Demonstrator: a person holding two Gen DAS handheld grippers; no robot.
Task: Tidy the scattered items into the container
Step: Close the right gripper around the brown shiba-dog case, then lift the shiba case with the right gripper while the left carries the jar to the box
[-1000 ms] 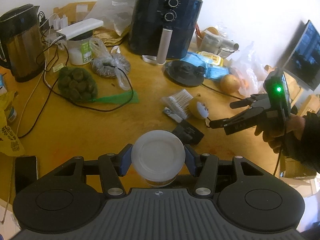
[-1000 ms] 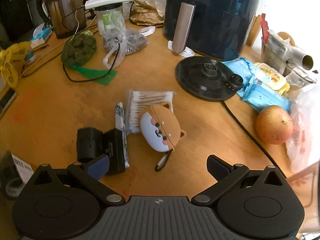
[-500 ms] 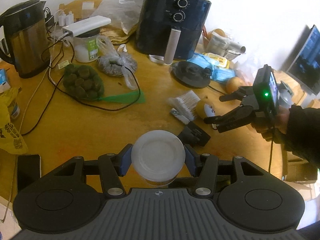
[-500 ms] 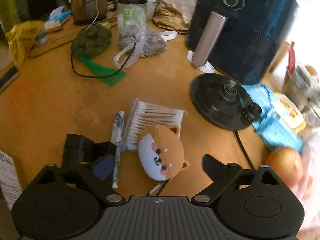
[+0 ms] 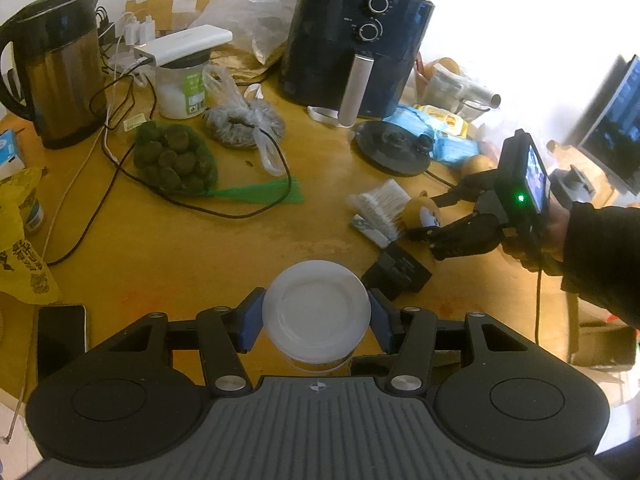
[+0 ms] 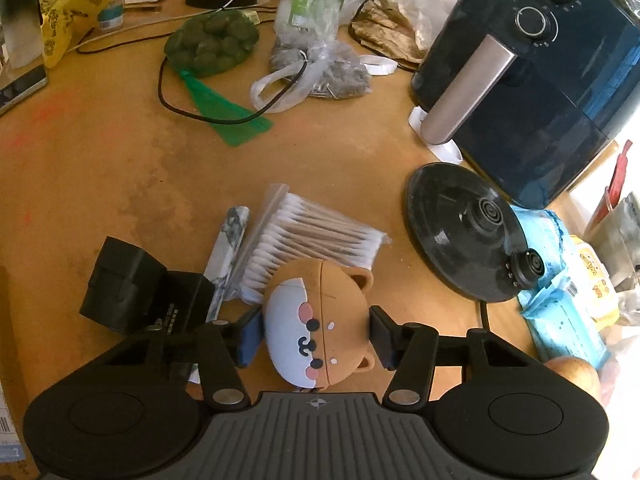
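Note:
My left gripper point(image 5: 316, 320) is shut on a clear round container with a white lid point(image 5: 316, 310), held above the table's near edge. My right gripper point(image 6: 316, 338) has its pads against both sides of a brown-and-white dog-face earbud case point(image 6: 320, 328), which rests on the wooden table point(image 6: 120, 176); it also shows in the left wrist view point(image 5: 424, 212) between the right gripper's fingers point(image 5: 444, 200). Beside it lie a pack of cotton swabs point(image 6: 312, 240), a marbled stick point(image 6: 228, 252) and a black block point(image 6: 148, 292).
A dark air fryer point(image 6: 532, 80), a black kettle base point(image 6: 460, 232) with its cord, blue packets point(image 6: 560, 308) and an apple point(image 6: 576, 376) stand right. A green net bag point(image 6: 212, 40), plastic bag, cables and kettle point(image 5: 60, 72) lie far left.
My right gripper moved forward over the dog-face case and its jaws closed in from wide open onto its sides. The left gripper kept holding the container, shifting slightly.

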